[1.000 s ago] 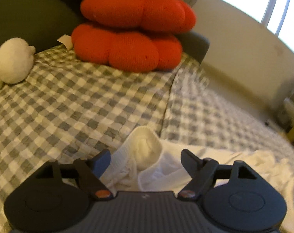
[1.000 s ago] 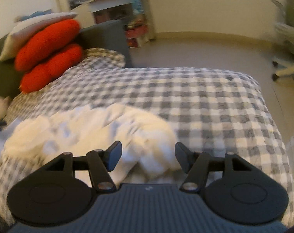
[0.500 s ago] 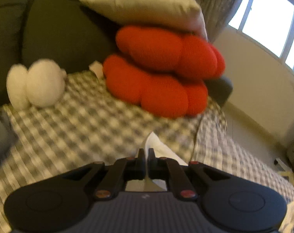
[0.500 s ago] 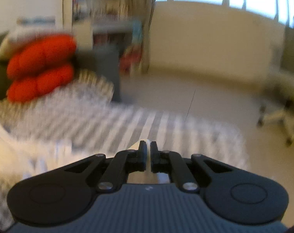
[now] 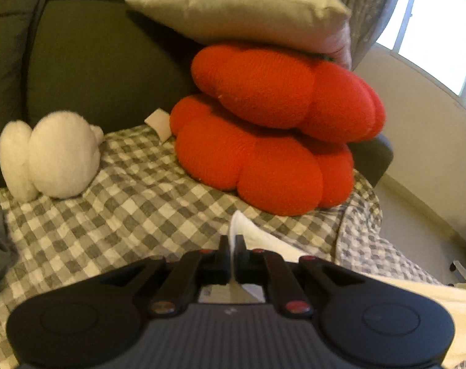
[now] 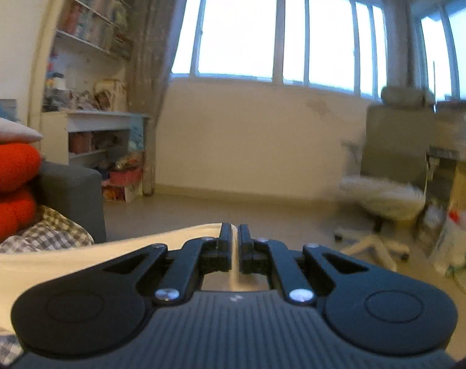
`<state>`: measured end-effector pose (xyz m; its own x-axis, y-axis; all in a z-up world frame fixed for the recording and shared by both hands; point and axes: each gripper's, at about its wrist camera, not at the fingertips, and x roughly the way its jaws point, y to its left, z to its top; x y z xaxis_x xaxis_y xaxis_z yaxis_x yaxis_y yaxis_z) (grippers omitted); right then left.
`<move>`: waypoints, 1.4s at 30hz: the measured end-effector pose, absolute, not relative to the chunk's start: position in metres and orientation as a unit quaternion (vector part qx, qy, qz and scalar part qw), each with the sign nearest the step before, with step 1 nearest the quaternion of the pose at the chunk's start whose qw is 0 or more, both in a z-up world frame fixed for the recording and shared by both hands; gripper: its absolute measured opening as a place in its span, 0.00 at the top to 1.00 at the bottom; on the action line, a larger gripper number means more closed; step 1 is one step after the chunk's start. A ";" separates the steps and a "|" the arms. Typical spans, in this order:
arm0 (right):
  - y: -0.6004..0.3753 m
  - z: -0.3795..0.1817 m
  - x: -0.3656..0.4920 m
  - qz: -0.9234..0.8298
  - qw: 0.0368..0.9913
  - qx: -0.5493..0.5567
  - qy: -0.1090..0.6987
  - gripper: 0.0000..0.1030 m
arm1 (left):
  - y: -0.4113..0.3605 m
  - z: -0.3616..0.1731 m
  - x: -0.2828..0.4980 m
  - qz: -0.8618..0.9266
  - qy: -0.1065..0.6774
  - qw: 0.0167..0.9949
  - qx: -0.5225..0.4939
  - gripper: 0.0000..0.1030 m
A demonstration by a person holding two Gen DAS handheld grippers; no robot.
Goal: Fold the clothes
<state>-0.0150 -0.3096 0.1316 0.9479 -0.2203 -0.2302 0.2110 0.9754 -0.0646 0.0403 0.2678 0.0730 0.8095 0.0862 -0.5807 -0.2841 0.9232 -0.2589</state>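
Note:
A white garment (image 5: 257, 240) is pinched in my left gripper (image 5: 232, 246), which is shut on its edge above the grey checked bedspread (image 5: 110, 215); the cloth trails off to the right and below. My right gripper (image 6: 235, 240) is shut on another edge of the same white garment (image 6: 79, 264), held up level and facing the room; the cloth stretches to the left from its fingers.
Two red cushions (image 5: 273, 141) with a beige pillow (image 5: 248, 12) on top lie on the bed against the dark headboard (image 5: 79, 55). A white plush toy (image 5: 54, 153) sits left. Shelves (image 6: 88, 92), a desk chair (image 6: 387, 190) and bags (image 6: 454, 240) stand across the floor.
Both grippers were open over the crumpled garment on the bed. Both have shut on it and lifted it, so the views have tilted upward.

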 end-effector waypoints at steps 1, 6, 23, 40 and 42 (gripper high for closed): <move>-0.310 0.125 -0.007 -0.114 0.985 -0.018 0.129 0.96 | 0.268 0.071 0.044 0.100 0.296 0.935 -0.168 0.98; -0.306 0.087 0.026 -0.128 0.973 -0.022 0.189 0.96 | 0.261 0.058 0.056 0.095 0.321 0.931 -0.144 0.97; -0.286 0.054 -0.067 0.036 0.948 0.023 0.315 0.44 | 0.201 0.043 -0.069 -0.027 0.293 0.950 -0.110 0.17; -0.244 0.044 -0.069 0.119 0.932 -0.021 0.341 1.00 | 0.237 0.029 -0.073 0.052 0.277 0.950 -0.135 0.95; -0.255 0.061 -0.075 0.099 0.944 -0.019 0.313 1.00 | 0.248 0.038 -0.081 0.066 0.269 0.951 -0.139 0.95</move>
<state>-0.0754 -0.2553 0.0611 0.7838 0.1754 -0.5958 -0.1993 0.9796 0.0263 -0.0807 0.2478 0.0379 0.8463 0.0498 -0.5304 -0.1994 0.9528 -0.2288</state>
